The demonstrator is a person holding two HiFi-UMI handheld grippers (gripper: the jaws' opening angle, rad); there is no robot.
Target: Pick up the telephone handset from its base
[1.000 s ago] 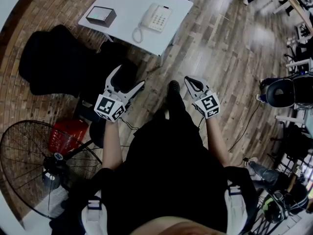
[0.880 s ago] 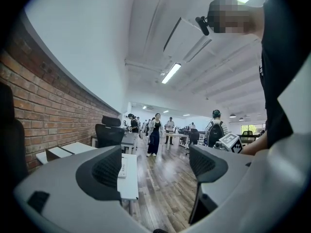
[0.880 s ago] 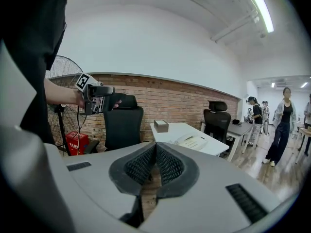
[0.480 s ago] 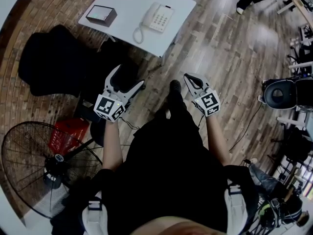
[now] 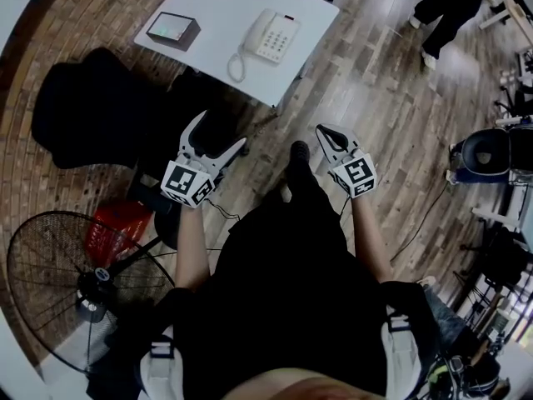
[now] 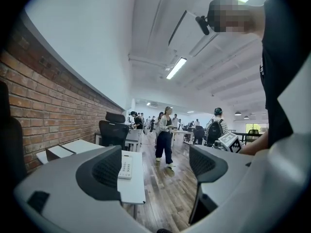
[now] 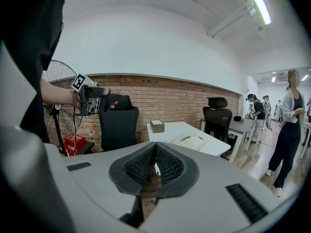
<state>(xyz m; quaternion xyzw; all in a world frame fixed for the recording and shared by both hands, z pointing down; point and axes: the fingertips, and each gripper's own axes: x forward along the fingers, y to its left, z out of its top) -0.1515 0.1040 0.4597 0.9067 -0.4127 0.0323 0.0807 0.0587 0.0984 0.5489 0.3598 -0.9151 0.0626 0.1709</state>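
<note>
A white telephone (image 5: 268, 36) sits on a white table (image 5: 216, 2) ahead of me, its handset resting on the base and a coiled cord (image 5: 235, 63) trailing toward the table's near edge. The same telephone (image 6: 125, 166) shows between the left gripper's jaws, and the right gripper view also catches the telephone (image 7: 189, 141). My left gripper (image 5: 221, 132) is open and empty, held well short of the table. My right gripper (image 5: 323, 133) is shut on nothing, out over the wooden floor, far from the phone.
A small dark box (image 5: 172, 28) stands at the table's left end. A black office chair (image 5: 92, 98) sits left of me, with a red crate (image 5: 117, 227) and a standing fan (image 5: 75, 282) nearer. A person (image 5: 445, 7) walks at the far right.
Both grippers have stayed almost still. The table and phone have shifted slightly right and nearer in the head view, and a walking person has come into view at top right.
</note>
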